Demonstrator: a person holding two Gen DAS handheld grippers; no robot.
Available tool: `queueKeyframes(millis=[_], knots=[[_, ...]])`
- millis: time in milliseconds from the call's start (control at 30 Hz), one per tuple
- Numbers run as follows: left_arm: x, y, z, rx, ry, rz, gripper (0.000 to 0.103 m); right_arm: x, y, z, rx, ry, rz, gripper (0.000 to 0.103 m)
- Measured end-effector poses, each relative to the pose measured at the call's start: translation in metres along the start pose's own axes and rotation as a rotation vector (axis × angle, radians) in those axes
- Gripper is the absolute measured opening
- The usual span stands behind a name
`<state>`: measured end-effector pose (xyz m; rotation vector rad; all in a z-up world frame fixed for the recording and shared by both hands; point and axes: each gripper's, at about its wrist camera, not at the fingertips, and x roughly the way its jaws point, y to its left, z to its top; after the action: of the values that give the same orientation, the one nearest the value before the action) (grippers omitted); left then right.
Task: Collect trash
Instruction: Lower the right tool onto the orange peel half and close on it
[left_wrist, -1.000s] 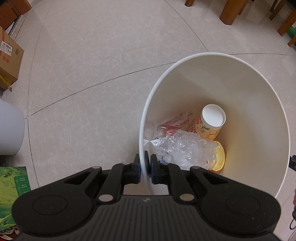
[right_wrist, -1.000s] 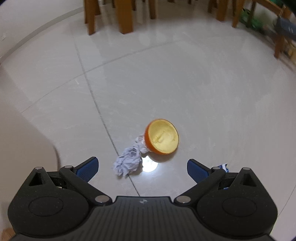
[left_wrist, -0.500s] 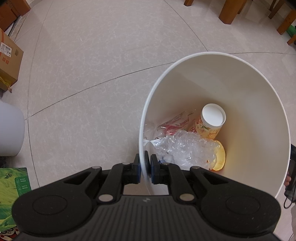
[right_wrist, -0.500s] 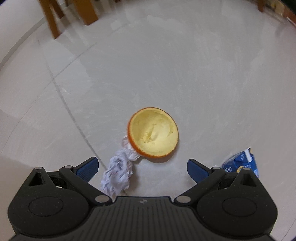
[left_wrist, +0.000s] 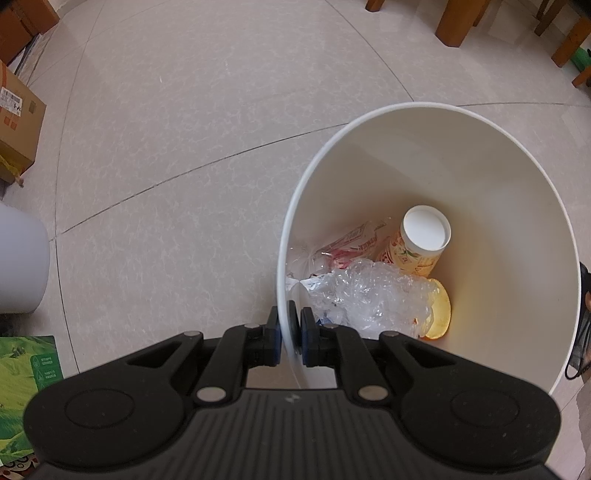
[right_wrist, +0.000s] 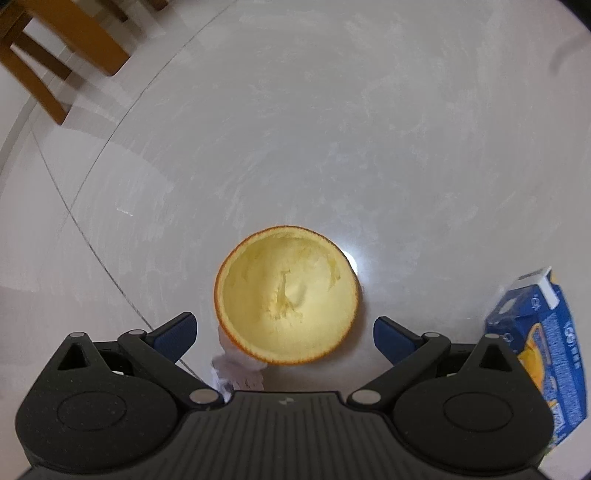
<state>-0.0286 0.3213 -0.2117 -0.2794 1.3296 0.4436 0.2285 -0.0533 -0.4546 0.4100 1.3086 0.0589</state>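
My left gripper (left_wrist: 289, 334) is shut on the near rim of a white trash bin (left_wrist: 498, 177). Inside the bin lie a paper cup (left_wrist: 421, 240), crumpled clear plastic (left_wrist: 373, 295), a printed wrapper (left_wrist: 354, 242) and an orange peel half (left_wrist: 439, 314). In the right wrist view a hollow orange peel half (right_wrist: 286, 295) lies cut side up on the floor. My right gripper (right_wrist: 284, 334) is open, its blue fingertips (right_wrist: 175, 332) spread either side of the peel and just short of it. A crumpled white tissue (right_wrist: 240, 376) pokes out beside the peel, partly hidden by it and by the gripper.
A blue juice carton (right_wrist: 543, 343) lies on the floor at the right. Wooden chair legs (right_wrist: 62, 48) stand at the far left there. Around the bin are a cardboard box (left_wrist: 16, 125), a white container (left_wrist: 20, 266) and a green package (left_wrist: 22, 387).
The right gripper has come down and closer, so the orange peel looks much larger and centred between the fingers; the juice carton has come into view. The left gripper and bin have stayed still.
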Motion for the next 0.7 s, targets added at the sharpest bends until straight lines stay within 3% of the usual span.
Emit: queueKeyframes(millis=[233,333,433,567,700], knots=[[0.000,-0.002,-0.001,0.007,-0.003,0.005,0.008,0.013,-0.007,0.004,0.069,0.004,0.007,0.103],[0.000,-0.002,-0.001,0.005,-0.003,0.005,0.008,0.011,-0.007,0.008,0.063,-0.009,-0.003,0.098],[0.000,-0.002,-0.001,0.003,-0.002,0.004,0.008,0.008,-0.002,0.011,0.047,-0.008,0.019,0.082],[0.000,-0.002,0.000,0.002,0.000,0.004,0.008,0.004,0.011,0.014,0.005,0.001,-0.050,0.080],[-0.001,0.000,0.001,-0.004,0.002,0.002,0.008,-0.007,0.022,0.015,-0.036,0.005,-0.061,0.079]])
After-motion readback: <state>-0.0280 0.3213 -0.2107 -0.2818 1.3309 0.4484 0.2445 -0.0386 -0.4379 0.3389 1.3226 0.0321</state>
